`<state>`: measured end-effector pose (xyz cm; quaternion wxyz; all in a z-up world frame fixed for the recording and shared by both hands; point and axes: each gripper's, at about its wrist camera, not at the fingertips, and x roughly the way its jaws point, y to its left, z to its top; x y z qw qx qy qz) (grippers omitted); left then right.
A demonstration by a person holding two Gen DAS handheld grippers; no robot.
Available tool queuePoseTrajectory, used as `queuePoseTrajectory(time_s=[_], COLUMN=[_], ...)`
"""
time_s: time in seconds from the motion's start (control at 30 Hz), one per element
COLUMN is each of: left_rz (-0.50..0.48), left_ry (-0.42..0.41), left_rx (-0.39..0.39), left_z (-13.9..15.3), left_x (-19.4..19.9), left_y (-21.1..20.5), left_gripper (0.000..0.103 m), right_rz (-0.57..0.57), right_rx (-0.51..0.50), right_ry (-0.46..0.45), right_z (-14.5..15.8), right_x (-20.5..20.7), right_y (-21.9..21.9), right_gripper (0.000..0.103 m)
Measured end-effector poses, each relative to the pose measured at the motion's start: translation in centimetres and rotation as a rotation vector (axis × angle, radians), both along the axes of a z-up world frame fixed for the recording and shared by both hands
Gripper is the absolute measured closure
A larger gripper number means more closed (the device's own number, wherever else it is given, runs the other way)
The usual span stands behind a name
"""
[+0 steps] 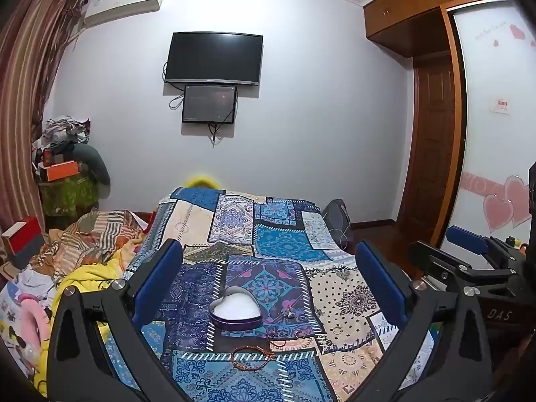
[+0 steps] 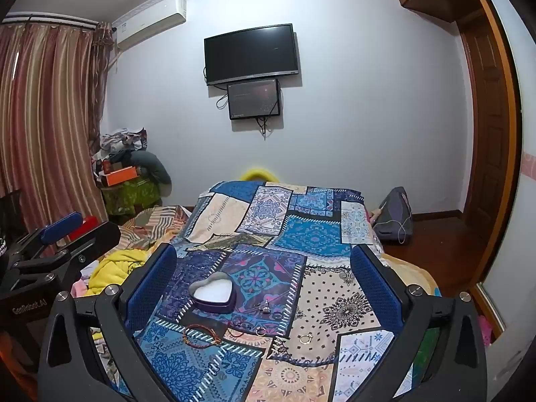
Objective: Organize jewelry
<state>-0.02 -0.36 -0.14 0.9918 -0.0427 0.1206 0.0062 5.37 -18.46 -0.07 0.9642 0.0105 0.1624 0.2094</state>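
Note:
A heart-shaped tin box (image 1: pixel 235 308) with a white lining lies open on the patterned bedspread (image 1: pixel 284 244); it also shows in the right wrist view (image 2: pixel 213 293). A reddish braided bracelet (image 1: pixel 253 357) (image 2: pixel 201 335) lies in front of it. A small silver piece (image 1: pixel 288 313) (image 2: pixel 265 308) lies right of the box. A gold ring (image 1: pixel 337 330) (image 2: pixel 305 338) lies further right, and a small ring (image 2: pixel 260 331) near the bracelet. My left gripper (image 1: pixel 271 274) is open above the box, empty. My right gripper (image 2: pixel 264 276) is open, empty.
The other gripper shows at the right edge of the left view (image 1: pixel 469 261) and the left edge of the right view (image 2: pixel 50 244). Crumpled blankets (image 1: pixel 87 251) lie left of the bedspread. A dark bag (image 2: pixel 393 216) sits on the floor at right.

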Motion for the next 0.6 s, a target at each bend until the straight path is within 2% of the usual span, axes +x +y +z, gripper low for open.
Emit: queuePoseTrajectory(time_s=[0.6], left_rz=[0.002], left_ry=[0.002], left_rx=[-0.005], left_z=[-0.21], left_x=[0.07], left_y=[0.31], left_gripper=[0.0], right_rz=[-0.001], right_rx=[0.001], right_ry=[0.002], right_z=[0.03], right_x=[-0.1], right_y=[0.08], right_gripper=[0.0])
